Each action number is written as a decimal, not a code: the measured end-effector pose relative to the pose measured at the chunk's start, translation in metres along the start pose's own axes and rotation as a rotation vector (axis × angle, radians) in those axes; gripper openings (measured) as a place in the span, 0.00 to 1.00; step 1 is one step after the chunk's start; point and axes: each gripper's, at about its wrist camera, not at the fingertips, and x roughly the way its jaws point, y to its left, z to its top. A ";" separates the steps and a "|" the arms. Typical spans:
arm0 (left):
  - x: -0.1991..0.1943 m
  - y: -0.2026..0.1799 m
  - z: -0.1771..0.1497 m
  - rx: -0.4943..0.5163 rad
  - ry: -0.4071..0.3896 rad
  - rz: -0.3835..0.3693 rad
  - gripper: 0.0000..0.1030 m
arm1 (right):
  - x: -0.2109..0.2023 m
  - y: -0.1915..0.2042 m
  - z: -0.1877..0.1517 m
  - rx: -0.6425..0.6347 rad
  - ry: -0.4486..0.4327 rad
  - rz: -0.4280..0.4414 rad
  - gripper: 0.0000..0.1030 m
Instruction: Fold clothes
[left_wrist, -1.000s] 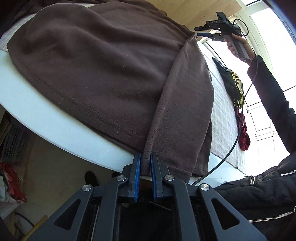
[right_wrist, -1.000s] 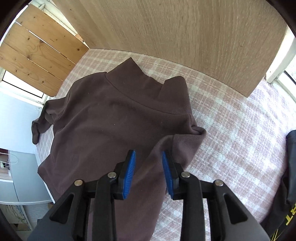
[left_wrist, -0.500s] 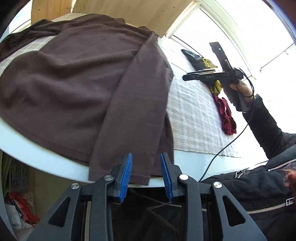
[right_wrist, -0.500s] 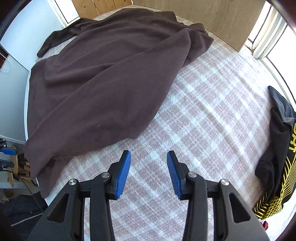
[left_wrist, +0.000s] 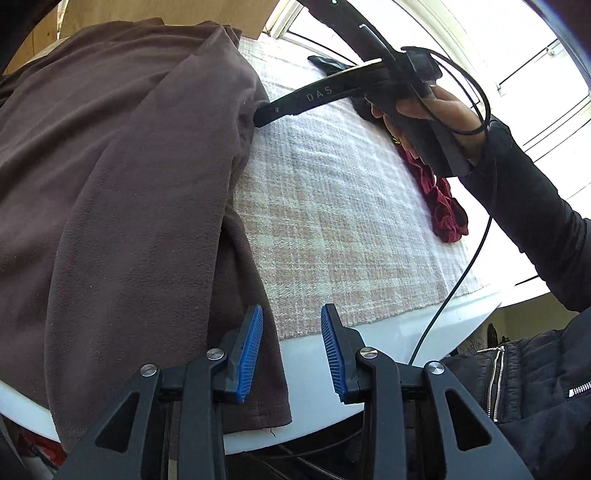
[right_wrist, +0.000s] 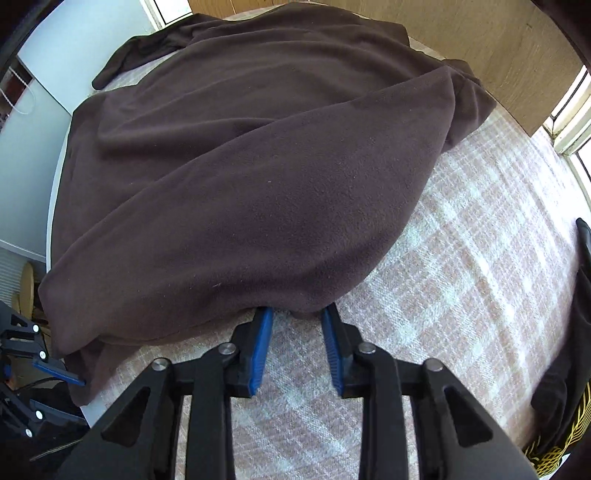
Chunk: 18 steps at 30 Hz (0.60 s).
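"DAS" in pale letters on right tool (left_wrist: 258, 117) finger arm

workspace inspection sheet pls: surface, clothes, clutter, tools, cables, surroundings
surface: white table under a pink-checked cloth
job's things: brown fleece spread out, one side folded over the body, hem overhanging the table edge
clutter: black-and-yellow garment and red garment, bunched near the cloth's edge
tools: left tool jaws apart, just been opening, fleece hem beside one pad; right tool jaws apart, just been closing, tips at the fleece's folded edge
cables: black cable hangs from the right tool's handle
surroundings: wooden panel, window
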 end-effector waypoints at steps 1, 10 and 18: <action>0.005 -0.002 0.000 0.011 0.013 0.014 0.32 | -0.001 -0.004 0.003 0.017 0.005 0.017 0.05; 0.012 -0.001 -0.001 0.035 0.037 0.023 0.33 | -0.054 -0.024 0.009 0.054 -0.076 0.050 0.04; -0.007 0.005 0.044 0.023 -0.077 0.088 0.46 | -0.073 -0.024 0.009 0.104 -0.095 0.089 0.04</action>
